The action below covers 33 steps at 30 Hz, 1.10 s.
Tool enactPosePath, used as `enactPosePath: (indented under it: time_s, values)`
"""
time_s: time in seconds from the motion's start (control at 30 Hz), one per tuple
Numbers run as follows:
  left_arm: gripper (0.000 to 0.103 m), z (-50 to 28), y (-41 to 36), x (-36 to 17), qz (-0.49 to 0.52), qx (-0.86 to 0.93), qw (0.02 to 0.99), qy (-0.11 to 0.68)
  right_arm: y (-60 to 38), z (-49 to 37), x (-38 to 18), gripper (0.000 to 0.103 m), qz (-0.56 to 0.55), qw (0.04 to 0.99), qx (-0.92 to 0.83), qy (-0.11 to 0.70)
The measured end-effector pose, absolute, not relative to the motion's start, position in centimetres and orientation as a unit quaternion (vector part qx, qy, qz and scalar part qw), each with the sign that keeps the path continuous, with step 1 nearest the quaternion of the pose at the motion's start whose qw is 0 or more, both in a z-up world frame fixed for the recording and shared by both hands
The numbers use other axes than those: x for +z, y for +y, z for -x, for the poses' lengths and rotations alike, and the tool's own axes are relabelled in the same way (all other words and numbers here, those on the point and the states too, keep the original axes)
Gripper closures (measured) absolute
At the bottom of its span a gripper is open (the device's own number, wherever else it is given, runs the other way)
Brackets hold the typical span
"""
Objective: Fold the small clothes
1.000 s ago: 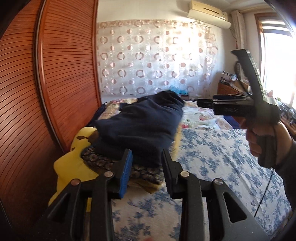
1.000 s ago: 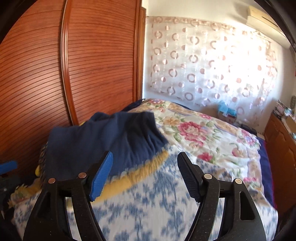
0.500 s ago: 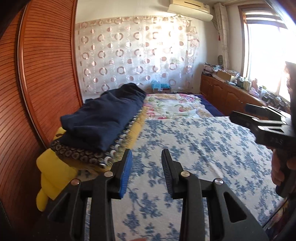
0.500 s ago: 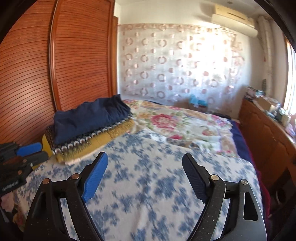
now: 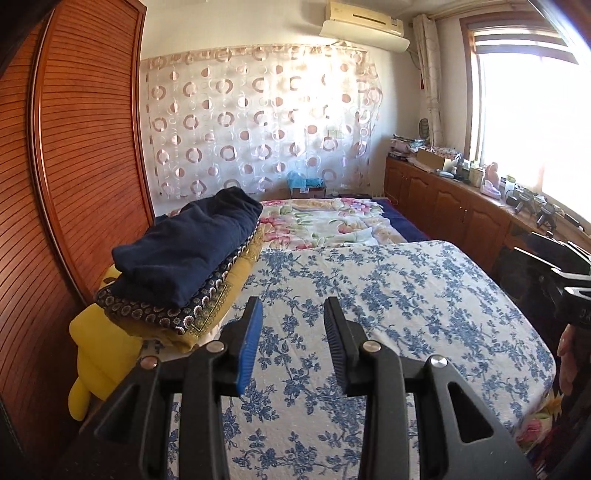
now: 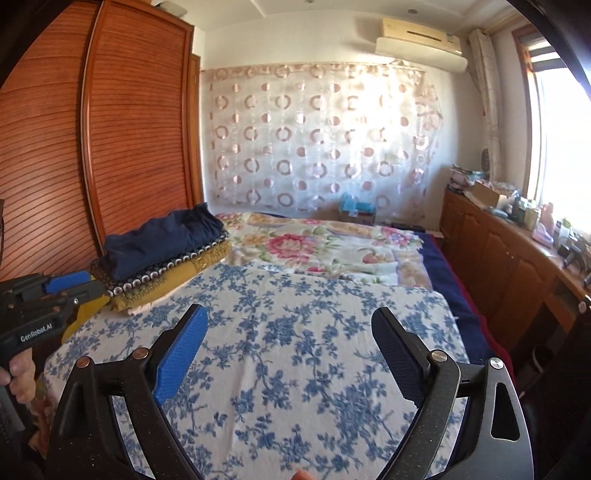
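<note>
Right wrist shows my right claw [image 6: 288,354] spreading wider, empty, my left claw [image 5: 293,338] half-parted, empty, over the bed [image 6: 314,332]; folded navy garment [image 6: 162,236] tops the pile by the wardrobe [image 6: 140,129], soft, limp, best pinched at an edge

- "GenRobot.AI" in white letters runs along the black body of the left gripper [image 6: 70,286], left of the folded clothes stack [image 6: 162,251].
- Partial white letters on the right gripper [image 5: 546,258] cannot be read.

place: home bedroom | signs: bed [image 5: 424,295], wardrobe [image 5: 85,147], curtain [image 5: 258,122], air conditioner [image 5: 365,24]
</note>
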State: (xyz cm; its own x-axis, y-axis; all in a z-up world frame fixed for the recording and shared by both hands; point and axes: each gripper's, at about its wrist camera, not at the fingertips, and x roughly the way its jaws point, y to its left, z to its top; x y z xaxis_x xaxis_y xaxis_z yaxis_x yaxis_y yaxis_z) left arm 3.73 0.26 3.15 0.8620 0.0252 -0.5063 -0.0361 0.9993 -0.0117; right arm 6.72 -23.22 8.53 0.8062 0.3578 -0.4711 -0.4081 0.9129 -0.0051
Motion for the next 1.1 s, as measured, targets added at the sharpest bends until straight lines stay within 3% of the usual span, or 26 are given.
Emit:
enactPosePath:
  time_s: [0.43, 1.1]
  values:
    - [0.068, -1.6, -0.4, 6.4, 0.011, 0.022, 0.974, 0.226, -26.2, -4.0, 10.4, 0.009, 0.022, 0.960, 0.183, 0.209]
    - [0.067, -1.5, -0.4, 6.5, 0.010, 0.023, 0.974, 0.223, -26.4, -3.8, 10.4, 0.009, 0.019, 0.960, 0.182, 0.210]
